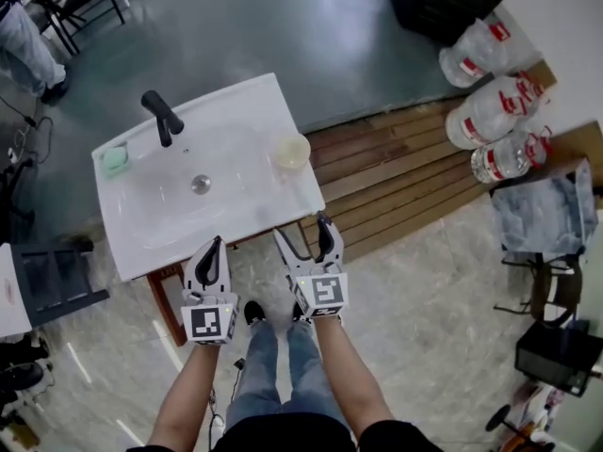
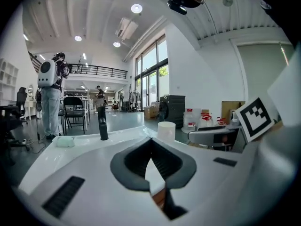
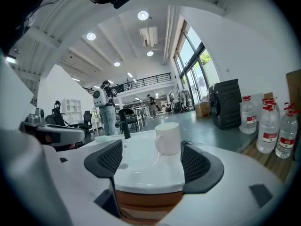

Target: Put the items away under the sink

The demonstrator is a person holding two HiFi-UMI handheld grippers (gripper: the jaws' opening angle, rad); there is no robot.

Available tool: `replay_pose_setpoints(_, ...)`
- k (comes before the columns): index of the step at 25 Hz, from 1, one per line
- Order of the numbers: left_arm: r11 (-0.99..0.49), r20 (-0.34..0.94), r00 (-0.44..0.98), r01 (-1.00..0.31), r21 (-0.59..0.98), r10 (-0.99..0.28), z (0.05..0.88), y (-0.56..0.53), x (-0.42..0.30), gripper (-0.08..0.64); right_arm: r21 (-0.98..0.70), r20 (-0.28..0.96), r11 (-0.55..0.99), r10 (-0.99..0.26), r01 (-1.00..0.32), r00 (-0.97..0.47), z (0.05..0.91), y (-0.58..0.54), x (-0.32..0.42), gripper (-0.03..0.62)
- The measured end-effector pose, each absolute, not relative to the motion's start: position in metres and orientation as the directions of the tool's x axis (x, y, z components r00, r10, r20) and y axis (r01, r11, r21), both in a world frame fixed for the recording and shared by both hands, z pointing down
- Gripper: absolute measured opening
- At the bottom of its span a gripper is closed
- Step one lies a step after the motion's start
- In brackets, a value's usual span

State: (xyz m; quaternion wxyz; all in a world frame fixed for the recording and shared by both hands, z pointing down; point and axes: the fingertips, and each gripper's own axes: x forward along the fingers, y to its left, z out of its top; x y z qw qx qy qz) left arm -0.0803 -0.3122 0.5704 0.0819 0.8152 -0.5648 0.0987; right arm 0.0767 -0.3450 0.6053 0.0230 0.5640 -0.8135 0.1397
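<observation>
A white sink [image 1: 247,111] on a wooden stand carries a black faucet [image 1: 162,118], a pale green sponge-like item [image 1: 115,159] at its left corner and a cream cup [image 1: 291,151] at its right rim. Both grippers hover just in front of the sink's near edge. My left gripper [image 1: 213,245] is shut, its pads meeting with nothing between them [image 2: 150,142]. To its right, my right gripper [image 1: 302,231] stands open. The sink's front edge shows between its pads [image 3: 150,159], and the cup [image 3: 168,138] stands further back, untouched.
Large water bottles [image 1: 490,111] lie on a wooden platform [image 1: 396,168] right of the sink. A chair with grey cloth [image 1: 546,215] is further right, dark furniture [image 1: 57,285] on the left. A person with a white backpack [image 2: 49,98] stands beyond the sink.
</observation>
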Motion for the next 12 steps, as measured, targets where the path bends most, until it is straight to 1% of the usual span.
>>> replay_pose_setpoints(7, -0.348, 0.301, 0.334, -0.937, 0.005, -0.894, 0.607, -0.342, -0.084, 0.005, -0.18, 0.238, 0.288, -0.915, -0.941, -0.325, 0.634, -0.391, 0.064, 0.346)
replay_pose_setpoints(12, -0.342, 0.309, 0.327, -0.94, 0.008, -0.893, 0.619, -0.359, -0.084, 0.005, -0.135, 0.279, 0.285, -0.908, -0.949, -0.312, 0.642, -0.416, 0.055, 0.284)
